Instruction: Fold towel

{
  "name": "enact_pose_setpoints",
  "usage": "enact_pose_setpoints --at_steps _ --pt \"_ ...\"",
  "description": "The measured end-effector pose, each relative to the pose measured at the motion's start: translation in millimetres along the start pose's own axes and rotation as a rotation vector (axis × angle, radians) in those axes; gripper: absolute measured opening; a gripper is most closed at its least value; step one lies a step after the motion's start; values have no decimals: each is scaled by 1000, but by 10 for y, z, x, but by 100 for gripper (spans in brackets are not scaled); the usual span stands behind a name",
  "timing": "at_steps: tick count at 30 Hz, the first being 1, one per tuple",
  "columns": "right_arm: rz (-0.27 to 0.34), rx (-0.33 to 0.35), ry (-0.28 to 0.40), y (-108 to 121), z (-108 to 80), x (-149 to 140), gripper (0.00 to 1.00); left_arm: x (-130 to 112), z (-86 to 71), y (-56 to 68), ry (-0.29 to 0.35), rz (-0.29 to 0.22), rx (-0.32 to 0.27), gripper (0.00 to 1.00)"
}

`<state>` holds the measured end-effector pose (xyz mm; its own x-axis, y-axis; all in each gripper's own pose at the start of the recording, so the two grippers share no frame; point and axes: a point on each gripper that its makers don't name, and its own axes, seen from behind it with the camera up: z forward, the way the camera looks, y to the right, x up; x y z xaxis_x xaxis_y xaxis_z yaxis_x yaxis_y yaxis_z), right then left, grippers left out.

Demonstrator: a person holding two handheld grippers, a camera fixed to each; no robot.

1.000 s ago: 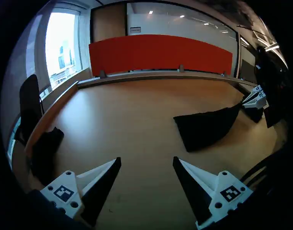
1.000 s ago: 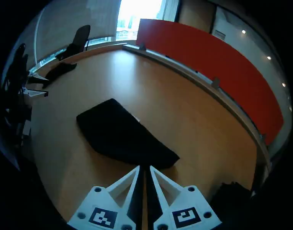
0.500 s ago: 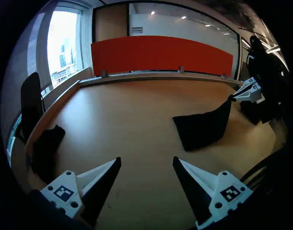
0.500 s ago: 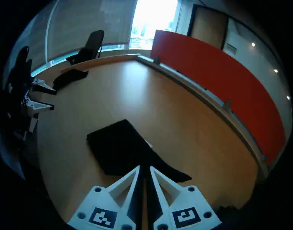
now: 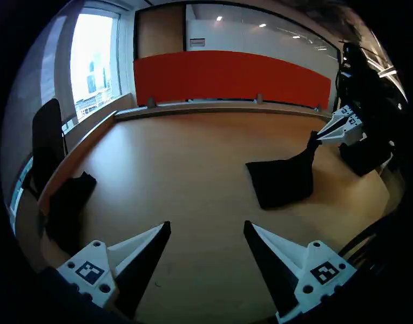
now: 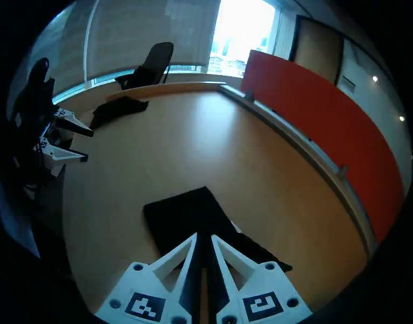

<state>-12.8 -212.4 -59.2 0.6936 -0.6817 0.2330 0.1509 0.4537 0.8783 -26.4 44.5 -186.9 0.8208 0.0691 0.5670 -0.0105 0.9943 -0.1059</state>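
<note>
Right gripper (image 6: 204, 237) jaws pinch black towel (image 6: 180, 215) corner at 6 o'clock, contact itself hidden between them; left gripper (image 5: 207, 222) jaws spread above worktop (image 5: 168, 156).

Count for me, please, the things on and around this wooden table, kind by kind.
Black cloths: 2, the towel and a second cloth at the table edge
Grippers: 2, the left gripper and the right gripper
Chairs: 1, the chair by the window
Red panels: 1, the red panel
Total: 6
</note>
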Motion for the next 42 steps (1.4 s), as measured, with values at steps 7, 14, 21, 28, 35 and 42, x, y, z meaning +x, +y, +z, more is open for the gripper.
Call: enact_pose_setpoints --at_steps 7,14,21,28,35,42 --pt "-50 45 -11 -106 136 79 3 -23 -44 -63 1 -12 13 100" --pt "-89 87 -28 -173 280 130 3 -79 -87 -113 -3 -24 26 100" --pt "-119 137 -46 -319 442 183 3 -139 -127 -159 -7 -37 42 100" --pt "-140 187 -71 -541 630 209 3 -193 -182 -205 -11 -51 60 100" --pt "-133 228 -104 -751 847 186 3 -225 -217 -248 -14 -62 77 100" --pt "-121 228 -124 -777 928 89 4 -246 -222 -256 -17 -68 82 100"
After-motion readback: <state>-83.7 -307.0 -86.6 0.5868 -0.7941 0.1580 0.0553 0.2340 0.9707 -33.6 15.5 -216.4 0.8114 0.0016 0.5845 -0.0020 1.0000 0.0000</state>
